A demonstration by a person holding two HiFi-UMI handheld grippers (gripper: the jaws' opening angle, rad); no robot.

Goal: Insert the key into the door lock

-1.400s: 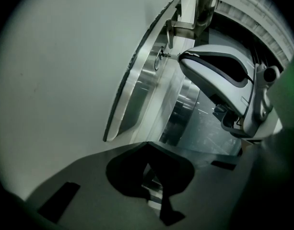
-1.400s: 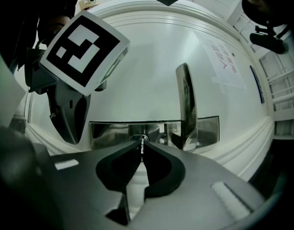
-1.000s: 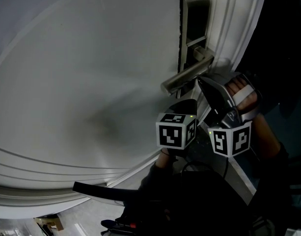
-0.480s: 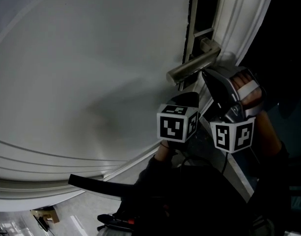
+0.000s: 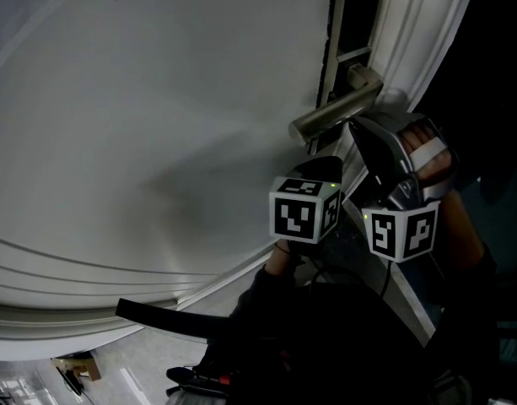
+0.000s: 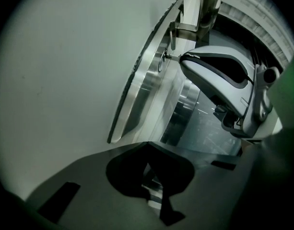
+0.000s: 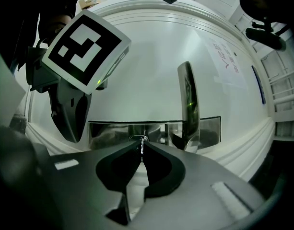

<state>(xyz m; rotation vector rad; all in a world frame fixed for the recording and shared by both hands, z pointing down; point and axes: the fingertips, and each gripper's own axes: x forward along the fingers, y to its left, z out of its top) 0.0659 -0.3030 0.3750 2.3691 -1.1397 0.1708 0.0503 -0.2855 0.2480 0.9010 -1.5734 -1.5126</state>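
Right gripper view: the right tongs are pressed onto a small silver metal key, pinching it edge-on so the blade runs straight out from their tips.
Key position: its tip sits at the round keyhole cylinder in the polished steel lock plate, which is fixed to the white panelled door.
Handle: the long steel lever handle stands just to the right of the keyhole, clear of the key.
Left gripper view: the left tongs are pressed together with nothing between them, held back from the door and aimed along the lock plate.
Side look at the key: from here a short bare length of blade shows between the nose of the right tongs and the keyhole, so the key is lined up and touching, or just started.
Head view: both tongs are close together below the lever handle, the right ones nearer the lock with a person's hand around their grip. The keyhole itself is hidden here.
Done: the key is gripped, brought to the lock and aligned with the slot.
Left to do: by my reading, most of the push. The blade has yet to go fully in, and how deep the tip sits cannot be told.
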